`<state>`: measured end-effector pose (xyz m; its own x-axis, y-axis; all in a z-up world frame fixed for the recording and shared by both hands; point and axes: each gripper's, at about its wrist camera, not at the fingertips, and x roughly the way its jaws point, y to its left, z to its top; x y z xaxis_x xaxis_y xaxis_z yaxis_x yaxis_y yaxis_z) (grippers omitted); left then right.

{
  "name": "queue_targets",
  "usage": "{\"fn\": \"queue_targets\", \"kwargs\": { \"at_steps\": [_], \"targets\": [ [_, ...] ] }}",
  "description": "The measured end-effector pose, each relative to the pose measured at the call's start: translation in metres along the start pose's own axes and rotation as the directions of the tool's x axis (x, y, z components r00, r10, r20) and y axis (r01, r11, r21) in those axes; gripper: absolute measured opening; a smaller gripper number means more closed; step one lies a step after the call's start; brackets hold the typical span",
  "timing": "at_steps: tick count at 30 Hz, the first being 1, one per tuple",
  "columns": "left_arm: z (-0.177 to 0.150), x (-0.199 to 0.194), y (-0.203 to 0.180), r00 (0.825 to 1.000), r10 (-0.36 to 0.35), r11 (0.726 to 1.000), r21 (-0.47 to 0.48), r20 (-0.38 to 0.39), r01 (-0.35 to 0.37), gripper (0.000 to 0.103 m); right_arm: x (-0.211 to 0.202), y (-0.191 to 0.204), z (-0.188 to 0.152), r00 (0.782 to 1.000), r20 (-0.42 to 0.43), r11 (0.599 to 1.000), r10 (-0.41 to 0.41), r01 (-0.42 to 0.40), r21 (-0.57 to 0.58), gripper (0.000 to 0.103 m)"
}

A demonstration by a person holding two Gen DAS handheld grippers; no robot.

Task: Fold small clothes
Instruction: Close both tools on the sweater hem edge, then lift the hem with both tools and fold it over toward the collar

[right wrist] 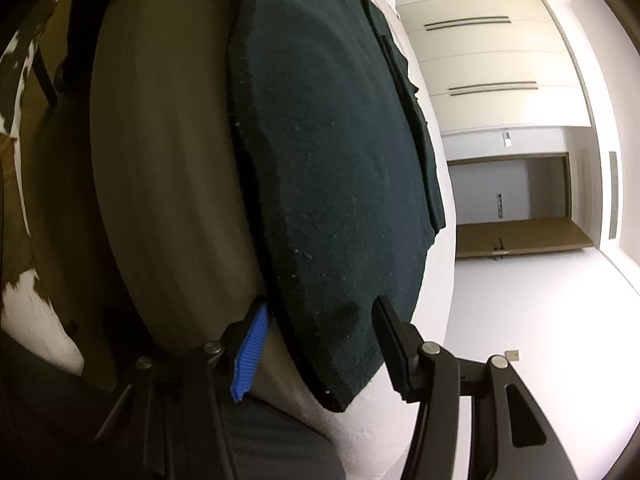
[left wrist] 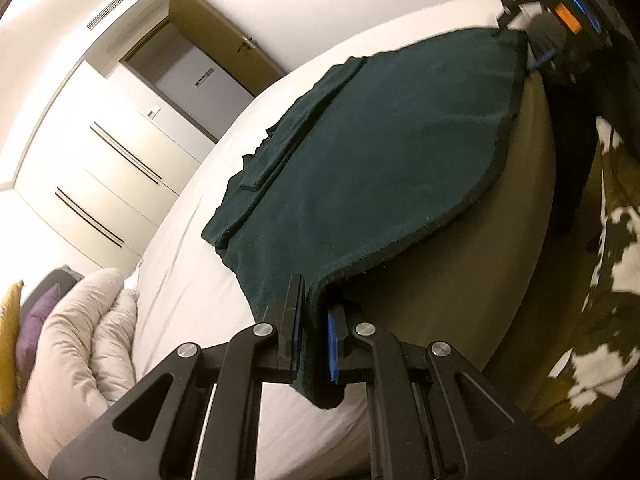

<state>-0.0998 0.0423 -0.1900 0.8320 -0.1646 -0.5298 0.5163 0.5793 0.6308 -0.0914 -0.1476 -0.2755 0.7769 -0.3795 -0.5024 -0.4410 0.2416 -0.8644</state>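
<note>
My left gripper (left wrist: 314, 332) is pinching the near corner of the dark green garment (left wrist: 360, 152) spread ahead on the bed (left wrist: 192, 292), my right gripper (right wrist: 316, 344) straddles the other corner unclamped, so it must close before lifting to fold.

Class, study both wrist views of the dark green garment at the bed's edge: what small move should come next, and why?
Probably close the right gripper on its corner of the dark green garment. Its fingers straddle the hem with a wide gap, while the left gripper looks shut on the other corner. With both corners held, the edge could be lifted for a fold.
</note>
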Motion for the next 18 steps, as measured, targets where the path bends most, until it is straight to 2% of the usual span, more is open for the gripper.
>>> {"fn": "queue_targets", "kwargs": {
  "at_steps": [4, 5, 6, 8, 13, 18],
  "targets": [
    [0.005, -0.005, 0.012, 1.0, -0.028, 0.996, -0.085, 0.01, 0.029, 0.009, -0.001, 0.001, 0.001, 1.0, 0.007, 1.0, -0.012, 0.012, 0.005, 0.058],
    [0.005, -0.006, 0.015, 0.999, -0.03, 0.994, -0.103, 0.013, 0.031, 0.009, -0.002, -0.001, 0.002, 1.0, 0.006, 1.0, 0.0, -0.001, 0.016, 0.046],
    [0.007, -0.008, 0.018, 0.999, -0.028, 0.993, -0.118, 0.016, 0.03, 0.009, -0.002, -0.003, 0.002, 1.0, 0.002, 1.0, 0.013, -0.013, 0.026, 0.028],
    [0.007, -0.009, 0.022, 1.0, -0.024, 0.992, -0.121, 0.016, 0.025, 0.009, -0.004, -0.008, 0.001, 1.0, 0.012, 0.999, -0.011, 0.011, 0.036, 0.016],
    [0.003, -0.013, 0.021, 1.0, -0.02, 0.993, -0.112, 0.012, 0.022, 0.009, -0.014, -0.026, -0.001, 0.999, 0.03, 0.996, -0.044, 0.042, 0.076, 0.012],
    [-0.001, -0.016, 0.022, 1.0, -0.02, 0.987, -0.159, 0.007, 0.021, 0.009, -0.018, -0.039, 0.0, 0.999, 0.042, 0.992, -0.021, 0.016, 0.122, 0.006]
  ]
}}
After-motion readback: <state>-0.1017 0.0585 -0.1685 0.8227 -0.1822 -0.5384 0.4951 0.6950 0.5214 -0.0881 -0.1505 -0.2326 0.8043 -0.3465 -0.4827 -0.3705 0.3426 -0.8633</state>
